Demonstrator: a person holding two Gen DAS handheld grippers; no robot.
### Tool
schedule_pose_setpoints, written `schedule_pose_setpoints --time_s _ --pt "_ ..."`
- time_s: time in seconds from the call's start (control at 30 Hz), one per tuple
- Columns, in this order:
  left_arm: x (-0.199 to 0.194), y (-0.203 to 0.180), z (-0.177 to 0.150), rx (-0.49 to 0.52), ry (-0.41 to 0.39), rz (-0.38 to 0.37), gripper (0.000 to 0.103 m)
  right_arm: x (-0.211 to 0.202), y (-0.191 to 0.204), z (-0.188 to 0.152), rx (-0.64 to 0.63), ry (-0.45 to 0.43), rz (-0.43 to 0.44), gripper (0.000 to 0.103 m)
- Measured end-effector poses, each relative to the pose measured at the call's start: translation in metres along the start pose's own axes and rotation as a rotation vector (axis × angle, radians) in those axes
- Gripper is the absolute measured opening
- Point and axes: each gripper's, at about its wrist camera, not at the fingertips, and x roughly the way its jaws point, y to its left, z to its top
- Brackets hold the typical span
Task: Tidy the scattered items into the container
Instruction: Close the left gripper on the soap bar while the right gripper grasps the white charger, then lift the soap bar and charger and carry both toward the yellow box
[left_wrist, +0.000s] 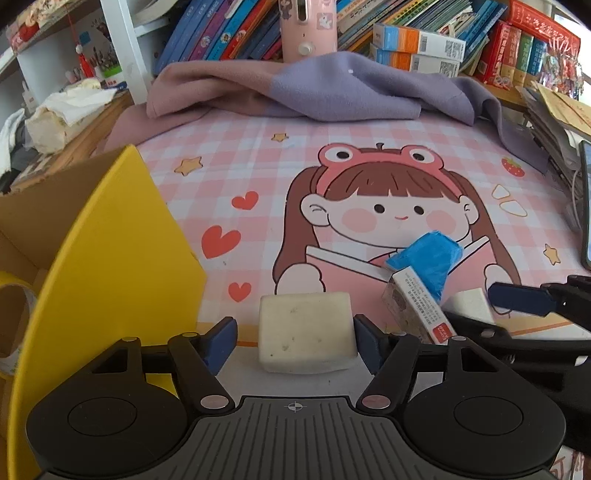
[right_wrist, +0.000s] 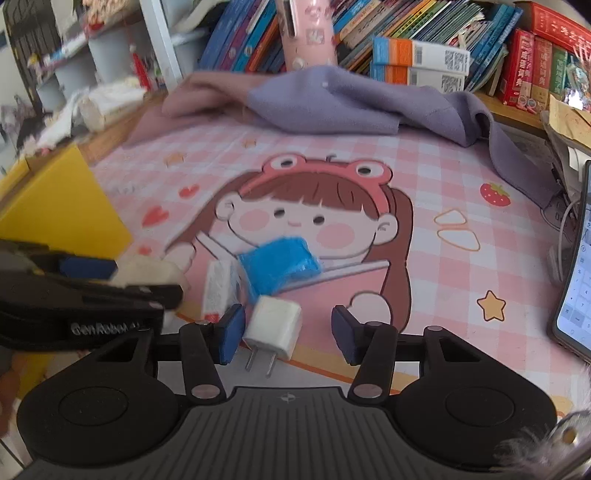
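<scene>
Scattered items lie close ahead of both grippers on the pink cartoon mat (left_wrist: 229, 147), with the yellow box (left_wrist: 110, 258) just off the left gripper's (left_wrist: 295, 339) left side. A white foam block (left_wrist: 306, 328) sits between its blue pads, a small gap showing on each side, so it is not gripped yet.

The right gripper (right_wrist: 288, 332) stands part open around a white plug charger (right_wrist: 273, 326), which sits off-centre, touching or nearly touching the left pad and well clear of the right one. Closing from here could twist or skid the charger sideways into the blue packet (right_wrist: 277, 266) and small carton (right_wrist: 218, 288) just beyond. The two grippers are also near each other and could collide.
</scene>
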Motion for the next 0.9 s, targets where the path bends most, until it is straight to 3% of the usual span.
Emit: schedule_pose_setpoints --time_s 0.13,0.37,0.4,0.5,0.67,0.9 --pt "0.002 -0.002 -0.002 -0.008 0.01 -0.021 0.059 0.002 0.008 -0.005 -0.122 -0.015 -0.031 0.044" --pt "0.002 -0.004 -0.004 0.0 -0.004 -0.03 0.059 0.001 0.012 -0.01 -0.198 -0.043 -0.035 0.038" --pt "0.001 -0.003 -0.005 0.0 -0.007 -0.032 0.059 0.001 0.011 -0.01 -0.199 -0.045 -0.033 0.038" --pt "0.0 -0.004 -0.005 0.016 -0.014 -0.032 0.049 0.001 0.011 -0.009 -0.203 -0.042 -0.002 0.025" --pt "-0.01 -0.01 -0.007 0.051 -0.022 -0.055 0.041 -0.004 0.011 -0.01 -0.193 -0.024 0.01 0.025" --pt "-0.037 -0.018 -0.015 0.067 -0.04 -0.12 0.039 -0.03 0.003 -0.014 -0.147 -0.034 0.021 0.025"
